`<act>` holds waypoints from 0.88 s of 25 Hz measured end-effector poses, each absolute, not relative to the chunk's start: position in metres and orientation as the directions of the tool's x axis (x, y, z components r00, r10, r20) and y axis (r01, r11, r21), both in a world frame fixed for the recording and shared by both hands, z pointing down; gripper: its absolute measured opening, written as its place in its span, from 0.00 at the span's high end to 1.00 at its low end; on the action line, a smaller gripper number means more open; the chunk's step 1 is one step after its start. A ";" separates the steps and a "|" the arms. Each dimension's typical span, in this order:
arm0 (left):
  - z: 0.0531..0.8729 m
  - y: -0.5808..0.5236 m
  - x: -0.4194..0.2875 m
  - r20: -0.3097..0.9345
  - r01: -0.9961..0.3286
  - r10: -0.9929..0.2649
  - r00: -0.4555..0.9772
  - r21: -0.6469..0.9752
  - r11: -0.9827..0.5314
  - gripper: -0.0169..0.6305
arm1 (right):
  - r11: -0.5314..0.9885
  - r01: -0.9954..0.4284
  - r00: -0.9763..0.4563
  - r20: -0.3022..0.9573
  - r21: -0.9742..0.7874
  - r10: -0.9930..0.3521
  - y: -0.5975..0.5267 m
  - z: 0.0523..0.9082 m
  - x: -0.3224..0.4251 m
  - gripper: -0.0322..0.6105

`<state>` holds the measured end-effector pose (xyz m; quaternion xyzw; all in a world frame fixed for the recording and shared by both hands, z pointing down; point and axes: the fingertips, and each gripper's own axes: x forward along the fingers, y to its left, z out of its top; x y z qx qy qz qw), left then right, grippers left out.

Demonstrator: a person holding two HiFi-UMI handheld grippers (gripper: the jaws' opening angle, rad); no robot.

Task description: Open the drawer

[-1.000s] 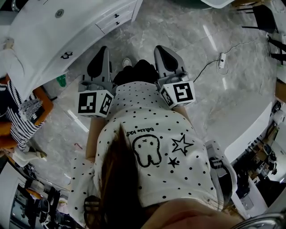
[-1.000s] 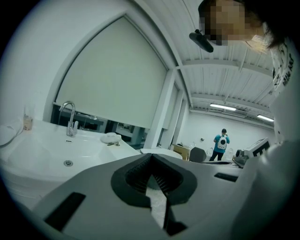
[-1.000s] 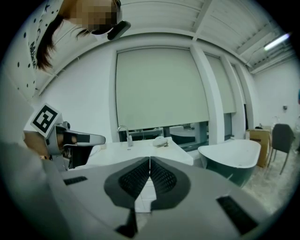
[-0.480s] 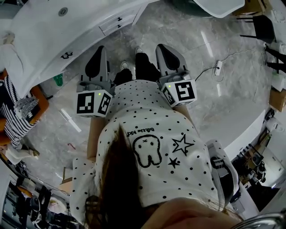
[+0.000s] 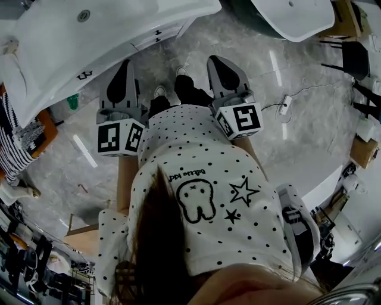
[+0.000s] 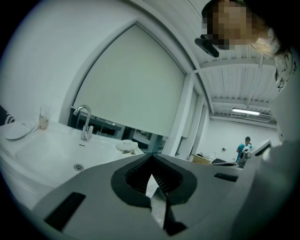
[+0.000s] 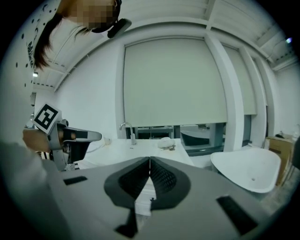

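Head view, near to far: a person's dotted shirt [image 5: 202, 173], then both grippers held out over the marble floor [image 5: 297, 137]. The left gripper [image 5: 123, 67] and right gripper [image 5: 217, 61] have their jaws fully closed, tips meeting, nothing between them. The drawer [image 5: 164, 34] sits flush in the white vanity [image 5: 137, 15], ahead of the left gripper and apart from it.

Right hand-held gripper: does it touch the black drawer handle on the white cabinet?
Apart. The head view shows marble floor between the right hand-held gripper and the drawer handle; the gripper's shut jaws hold nothing.
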<state>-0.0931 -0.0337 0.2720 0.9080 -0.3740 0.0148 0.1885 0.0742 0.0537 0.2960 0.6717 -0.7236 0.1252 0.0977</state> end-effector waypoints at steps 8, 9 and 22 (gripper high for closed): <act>0.274 -0.050 -0.067 0.165 -0.782 -0.778 0.606 0.307 -0.543 0.97 | 0.178 -0.983 -0.184 0.297 -0.048 -0.937 0.024 0.295 0.128 0.93; 0.274 -0.052 -0.064 0.166 -0.792 -0.790 0.591 0.302 -0.530 0.97 | 0.189 -0.981 -0.194 0.298 -0.046 -0.935 0.022 0.295 0.134 0.93; 0.282 -0.051 -0.031 0.146 -0.813 -0.824 0.548 0.328 -0.482 0.97 | 0.274 -0.960 -0.281 0.292 -0.067 -0.914 0.003 0.302 0.165 0.93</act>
